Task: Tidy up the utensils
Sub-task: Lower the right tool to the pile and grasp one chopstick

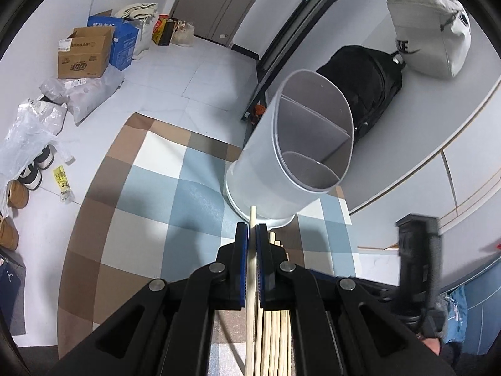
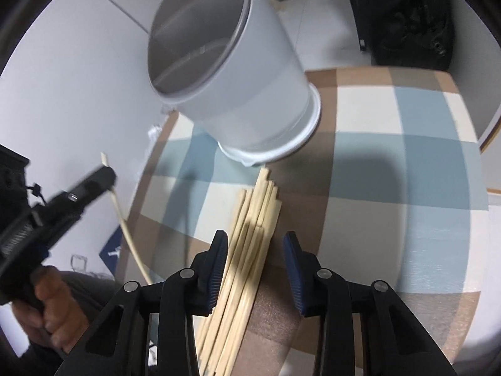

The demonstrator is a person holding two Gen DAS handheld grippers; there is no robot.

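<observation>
left gripper [image 1: 252, 230]: sitting at bottom centre of the left wrist view, jaws clenched on a single chopstick [image 1: 250, 282]; the stick is running up between the blue pads, tip poking out just below the holder's base. In the right wrist view the same gripper is showing blurred at the left edge, a hand [image 2: 47, 307] wrapped round its grip.

right gripper [image 2: 255, 247]: sitting at bottom centre of the right wrist view, jaws standing apart, straddling the near end of the chopstick pile [image 2: 250, 235]. Left pad is lying just beside the sticks; whether it is touching I cannot tell. Right pad is standing clear of them. Not gripping anything.

utensil holder [image 1: 291, 147]: white cylinder, standing on the mat in centre-right of the left wrist view, upper centre of the right wrist view. Inner dividers are splitting it into compartments; the ones showing are holding nothing.

chopstick pile: pale wooden sticks lying loosely bunched on the mat, far ends pointing at the holder's base and stopping just short of it.

checked mat [image 2: 391, 163]: blue, white and brown squares, lying under holder and sticks.

background: cardboard boxes [image 1: 84, 53] and plastic bags sitting upper left of the left wrist view, black backpack [image 1: 369, 84] sitting behind the holder.
</observation>
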